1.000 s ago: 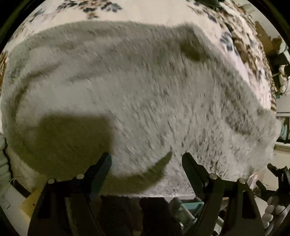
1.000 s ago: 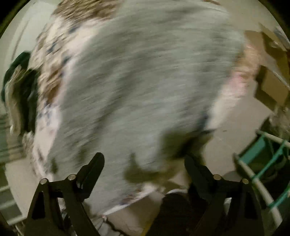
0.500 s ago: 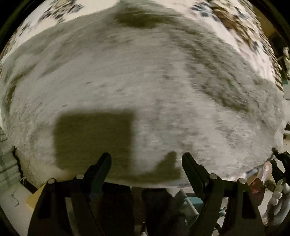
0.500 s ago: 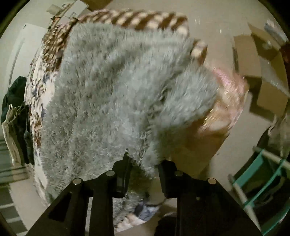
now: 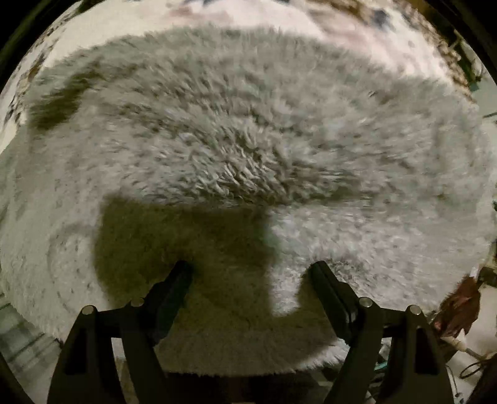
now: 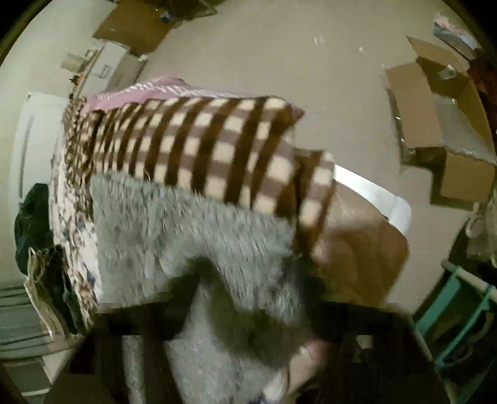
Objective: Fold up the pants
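Directly below the left gripper [image 5: 248,272] lie the fluffy grey pants [image 5: 248,149], spread flat, with a raised fold of pile running across just ahead of the fingertips. Its jaws stand wide apart and hold nothing; both tips hover at the fleece, and their shadow falls between them. The right gripper [image 6: 245,314] has its jaws closed; the right wrist view is smeared, but a bunch of the same grey fleece appears to be pinched between them and hangs over the dark fingers.

One pair of pants shows, and two grippers. One brown-and-cream checked blanket [image 6: 211,149] lies past the pants' far edge, with one pink cloth [image 6: 149,90] beyond it. Several open cardboard boxes [image 6: 441,124] sit on the floor.

The pants rest on a bed with a pale flower-patterned cover [image 5: 264,18]. Around it is a plain beige floor [image 6: 326,62], a teal rack [image 6: 459,314] to the right and dark clothing [image 6: 34,227] heaped to the left.
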### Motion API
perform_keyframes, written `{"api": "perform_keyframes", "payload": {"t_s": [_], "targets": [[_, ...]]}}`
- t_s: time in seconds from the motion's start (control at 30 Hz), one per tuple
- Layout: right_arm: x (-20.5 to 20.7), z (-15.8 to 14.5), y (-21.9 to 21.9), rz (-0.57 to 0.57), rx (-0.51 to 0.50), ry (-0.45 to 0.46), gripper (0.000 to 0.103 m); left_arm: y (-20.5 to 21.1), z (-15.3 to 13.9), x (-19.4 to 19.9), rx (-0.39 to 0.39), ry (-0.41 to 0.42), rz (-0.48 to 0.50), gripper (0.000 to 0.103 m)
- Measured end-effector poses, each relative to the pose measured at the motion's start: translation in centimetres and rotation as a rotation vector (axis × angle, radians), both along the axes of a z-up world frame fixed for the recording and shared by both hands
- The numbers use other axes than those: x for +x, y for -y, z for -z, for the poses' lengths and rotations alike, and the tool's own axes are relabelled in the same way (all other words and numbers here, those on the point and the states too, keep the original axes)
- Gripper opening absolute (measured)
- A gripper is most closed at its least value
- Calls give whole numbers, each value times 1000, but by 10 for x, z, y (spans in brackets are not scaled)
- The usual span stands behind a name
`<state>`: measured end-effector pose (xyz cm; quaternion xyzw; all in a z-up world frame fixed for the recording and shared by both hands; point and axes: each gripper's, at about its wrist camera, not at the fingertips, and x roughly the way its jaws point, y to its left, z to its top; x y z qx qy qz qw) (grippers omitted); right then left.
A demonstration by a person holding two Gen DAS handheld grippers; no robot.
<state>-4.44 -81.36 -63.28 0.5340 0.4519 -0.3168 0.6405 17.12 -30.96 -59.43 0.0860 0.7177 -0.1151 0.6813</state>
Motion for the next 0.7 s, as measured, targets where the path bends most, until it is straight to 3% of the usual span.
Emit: {"api": "perform_keyframes", "payload": {"t_s": [0.13,0.23,0.33,0.37,0.43,0.47,0.53,0.63,0.7], "targets": [[0,-44,-11,-54,-158,-5,6,4,10,-7,-21,13,-3,93],[-15,-64,-15,-37,-157,1,6,-7,19,5,-31,8,4,103],[-29,-46,-8,-18,-61,-27,7,7,38,6,-17,19,-5,103],[-33,-34,-7,-9,-4,-23,11,11,41,7,-13,24,-11,103],[-48,-10,-5,23,110,1,36,20,47,6,-8,37,-22,103],[-53,-4,-6,33,129,34,61,26,51,7,-7,47,-27,103],[-61,-2,-12,24,120,132,81,26,60,7,-10,59,-26,103],[-58,21,-21,-26,187,214,84,14,65,2,-14,60,-42,103],[-46,40,-27,-98,190,167,80,11,65,2,-16,67,-42,103]]}}
